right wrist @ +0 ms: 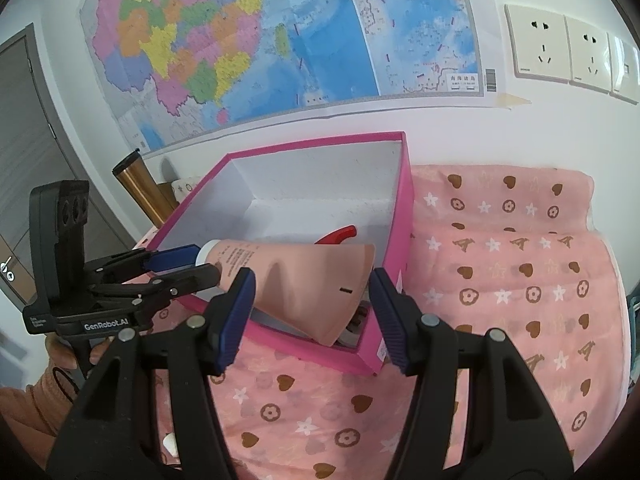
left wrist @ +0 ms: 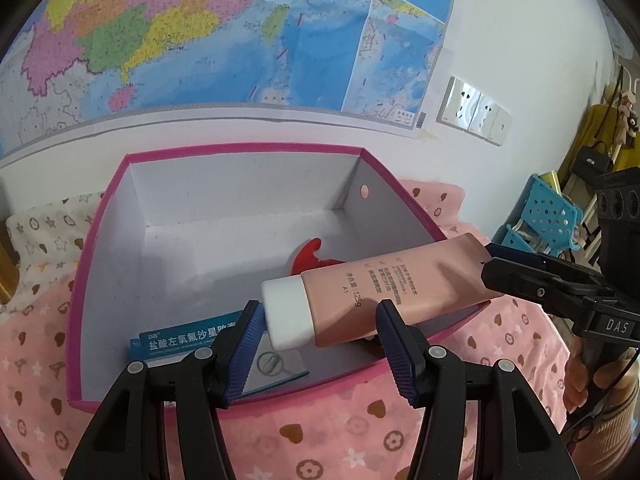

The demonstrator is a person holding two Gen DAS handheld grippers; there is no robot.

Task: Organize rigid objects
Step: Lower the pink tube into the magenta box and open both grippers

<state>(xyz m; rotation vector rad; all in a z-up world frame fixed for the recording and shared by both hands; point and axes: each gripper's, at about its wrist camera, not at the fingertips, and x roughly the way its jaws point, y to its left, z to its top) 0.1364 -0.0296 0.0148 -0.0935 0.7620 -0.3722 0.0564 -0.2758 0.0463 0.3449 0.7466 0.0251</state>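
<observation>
The left gripper point(left wrist: 320, 338) grips the white cap point(left wrist: 287, 313) of the pink tube point(left wrist: 384, 292); the right gripper point(right wrist: 312, 314) holds its flat end, above the pink box's point(left wrist: 100, 216) front right corner. Lower both ends together, then release inside.

We see the tube point(left wrist: 384, 296) lying across the box point(left wrist: 100, 220) rim, carton point(left wrist: 180, 340) inside (map point(left wrist: 200, 32) behind).
</observation>
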